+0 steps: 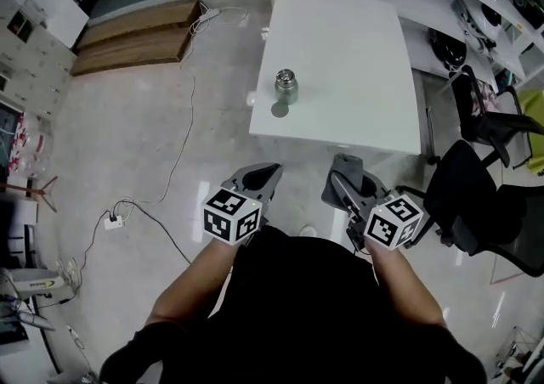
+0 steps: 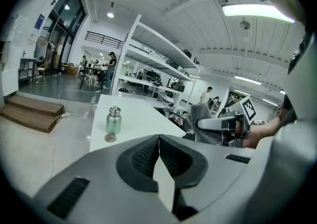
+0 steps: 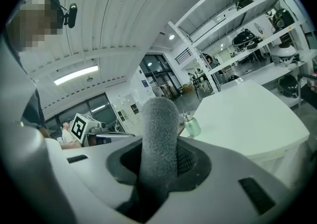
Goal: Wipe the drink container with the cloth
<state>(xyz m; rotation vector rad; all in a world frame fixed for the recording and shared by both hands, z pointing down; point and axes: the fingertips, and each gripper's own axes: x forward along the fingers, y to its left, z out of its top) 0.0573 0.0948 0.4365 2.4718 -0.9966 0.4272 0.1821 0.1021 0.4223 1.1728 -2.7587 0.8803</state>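
Drink container (image 1: 286, 87) capped on table (image 1: 357, 59); cloth (image 3: 158, 134) in tight right fingers (image 3: 184, 158); left fingers (image 2: 144, 157) together, empty.

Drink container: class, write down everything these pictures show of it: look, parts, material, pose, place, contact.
The drink container is a small squat bottle with a pale green, metallic-looking body, rounded shoulders and a shiny silver cap in place. It stands upright on the white table, near the left edge in the head view. A small round disc lies on the table at its foot; whether they touch cannot be told. Nothing else touches it.
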